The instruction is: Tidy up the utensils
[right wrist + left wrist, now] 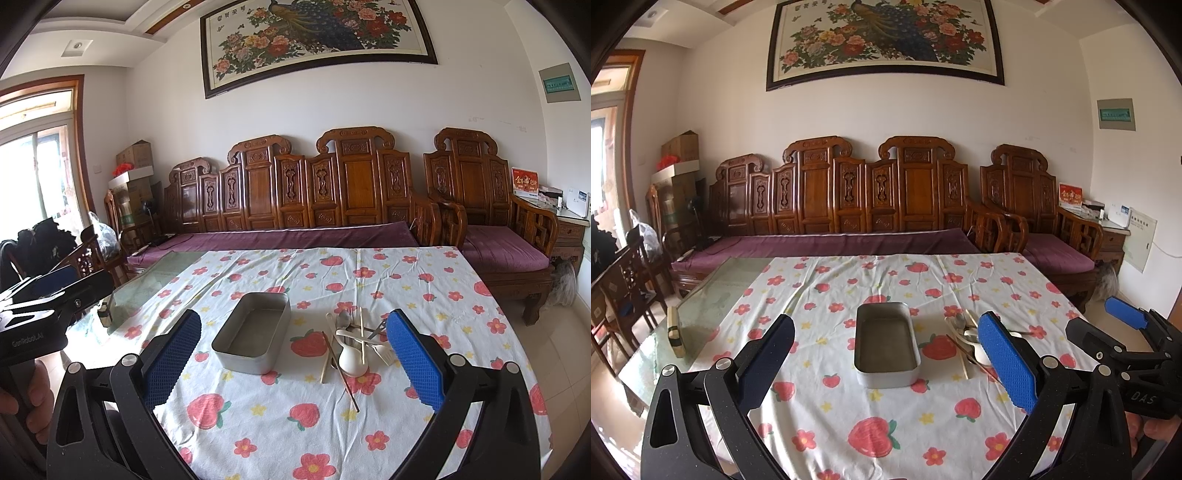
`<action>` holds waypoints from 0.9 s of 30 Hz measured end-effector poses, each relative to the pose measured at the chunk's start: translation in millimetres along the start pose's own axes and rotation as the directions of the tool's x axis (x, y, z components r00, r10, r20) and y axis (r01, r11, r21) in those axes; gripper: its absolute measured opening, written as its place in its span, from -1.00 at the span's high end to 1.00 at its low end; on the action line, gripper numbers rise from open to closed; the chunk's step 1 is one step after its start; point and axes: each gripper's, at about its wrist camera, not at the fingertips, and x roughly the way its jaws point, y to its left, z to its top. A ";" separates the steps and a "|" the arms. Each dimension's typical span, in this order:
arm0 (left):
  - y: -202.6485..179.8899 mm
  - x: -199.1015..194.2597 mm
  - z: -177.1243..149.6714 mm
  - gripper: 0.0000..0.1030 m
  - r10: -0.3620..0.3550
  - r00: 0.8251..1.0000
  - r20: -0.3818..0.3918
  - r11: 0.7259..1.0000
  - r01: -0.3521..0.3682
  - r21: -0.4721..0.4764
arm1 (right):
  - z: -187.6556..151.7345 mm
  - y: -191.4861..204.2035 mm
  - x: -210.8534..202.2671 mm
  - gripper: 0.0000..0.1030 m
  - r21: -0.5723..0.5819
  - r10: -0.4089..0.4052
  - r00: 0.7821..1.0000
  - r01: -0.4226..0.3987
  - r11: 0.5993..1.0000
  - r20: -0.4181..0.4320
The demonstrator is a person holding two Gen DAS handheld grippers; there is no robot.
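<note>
Both claws hover above the bench [424, 295], each spread wide with nothing between its blue pads. The left claw [886, 358] is centred on the tin [886, 345], which sits empty on the floral cloth [849, 424]. The right claw [293, 360] points between the tin and the utensils [354, 343], a loose pile just right of the tin: white spoon [352, 360], chopsticks [327, 356], fork [384, 352], metal spoon [344, 318]

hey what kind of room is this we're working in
Most likely a home living room: a carved wooden sofa with purple cushions lines the wall, a framed peacock painting hangs above it, and a table with a strawberry-print cloth stands in front.
</note>
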 end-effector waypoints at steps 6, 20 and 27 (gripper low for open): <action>-1.2 -0.8 -0.3 -0.87 0.001 1.000 0.000 1.000 -0.001 0.002 | 0.6 0.5 -0.8 -0.95 -0.001 0.000 1.000 0.000 1.000 0.001; -4.6 -7.3 10.6 -0.87 0.000 1.000 -0.002 1.000 0.000 0.002 | -0.4 -0.5 -0.9 -0.95 0.000 0.001 1.000 -0.001 1.000 0.000; -8.8 -2.4 8.3 -0.87 -0.006 1.000 -0.031 1.000 0.006 0.009 | -3.5 -2.3 -1.6 -0.95 0.002 -0.005 1.000 0.005 1.000 -0.009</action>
